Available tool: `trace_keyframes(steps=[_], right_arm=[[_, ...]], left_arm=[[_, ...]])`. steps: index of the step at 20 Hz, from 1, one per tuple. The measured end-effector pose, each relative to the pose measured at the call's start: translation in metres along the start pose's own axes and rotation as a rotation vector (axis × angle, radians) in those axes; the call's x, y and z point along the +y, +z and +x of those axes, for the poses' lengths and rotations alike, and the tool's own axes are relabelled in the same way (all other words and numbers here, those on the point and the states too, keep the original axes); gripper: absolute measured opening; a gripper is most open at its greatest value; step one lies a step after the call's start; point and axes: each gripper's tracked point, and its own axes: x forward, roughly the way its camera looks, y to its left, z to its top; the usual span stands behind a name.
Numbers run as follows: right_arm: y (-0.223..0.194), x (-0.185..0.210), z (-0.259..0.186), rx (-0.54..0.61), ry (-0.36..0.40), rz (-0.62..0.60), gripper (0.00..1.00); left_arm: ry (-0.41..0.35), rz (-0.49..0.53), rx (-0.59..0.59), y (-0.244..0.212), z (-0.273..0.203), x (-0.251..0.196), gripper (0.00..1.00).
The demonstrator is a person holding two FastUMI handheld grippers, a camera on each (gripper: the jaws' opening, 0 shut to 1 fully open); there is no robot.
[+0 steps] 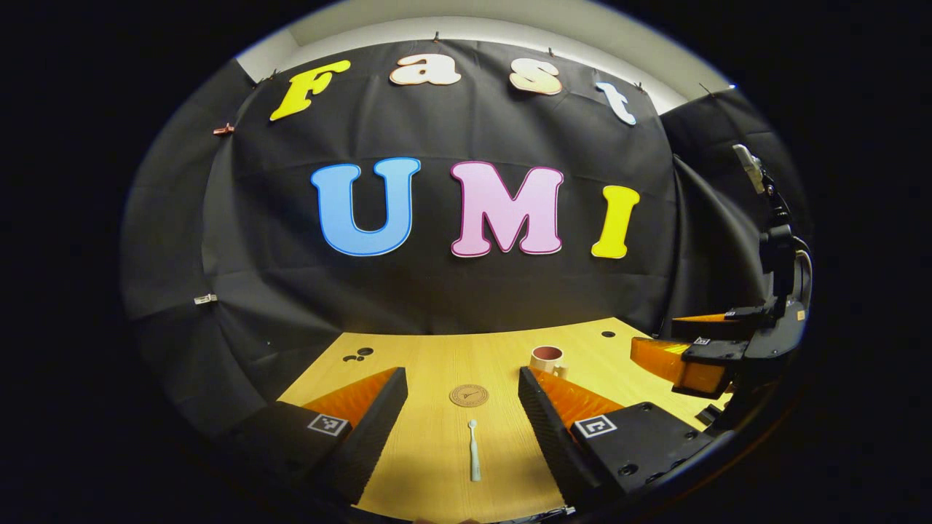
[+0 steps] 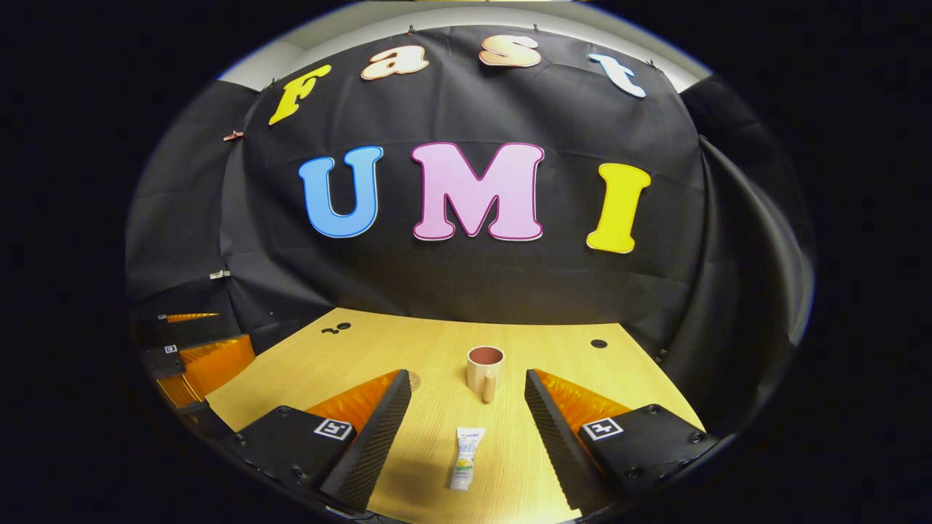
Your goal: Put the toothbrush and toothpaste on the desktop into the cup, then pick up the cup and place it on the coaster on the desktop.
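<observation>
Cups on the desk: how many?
1. The cup stands upright toward the back of the desk, beyond the toothpaste; the left gripper view shows it right of the coaster.

Pale toothbrush (image 1: 474,451) lies flat near the round coaster (image 1: 469,395); toothpaste (image 2: 466,458) lies flat before the upright cup (image 2: 485,371) — apparently empty.

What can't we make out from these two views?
- Coaster, right gripper view: mostly hidden behind that gripper's own finger; only an edge shows.
- Cup, left gripper view: its lower part is hidden behind the left gripper's finger.
- Toothbrush, left gripper view: too small to make out the bristles.
- Right gripper, seen in the left gripper view: cut off at the picture's edge.
- Cup's inside: hidden by its rim in both views.
</observation>
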Motion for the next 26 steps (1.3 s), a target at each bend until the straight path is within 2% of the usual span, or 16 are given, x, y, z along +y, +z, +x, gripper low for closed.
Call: trace_keyframes(steps=[4, 12, 18, 22, 26], right_arm=[[-0.013, -0.001, 0.006, 0.045, 0.007, 0.012, 0.97], [-0.058, -0.01, 0.037, 0.229, 0.003, 0.062, 0.97], [-0.092, 0.006, 0.063, 0.371, 0.073, 0.066, 0.97], [-0.125, 0.005, 0.079, 0.48, 0.092, 0.055, 0.97], [-0.163, 0.008, 0.088, 0.628, 0.116, 0.059, 0.98]], left_arm=[[0.011, 0.005, 0.009, -0.003, 0.001, 0.003, 0.97], [0.062, -0.008, 0.056, -0.022, 0.005, 0.012, 0.97], [0.156, -0.033, 0.123, -0.044, 0.01, 0.028, 0.97], [0.215, -0.042, 0.176, -0.064, 0.015, 0.035, 0.97], [0.265, -0.024, 0.243, -0.086, 0.019, 0.037, 0.97]])
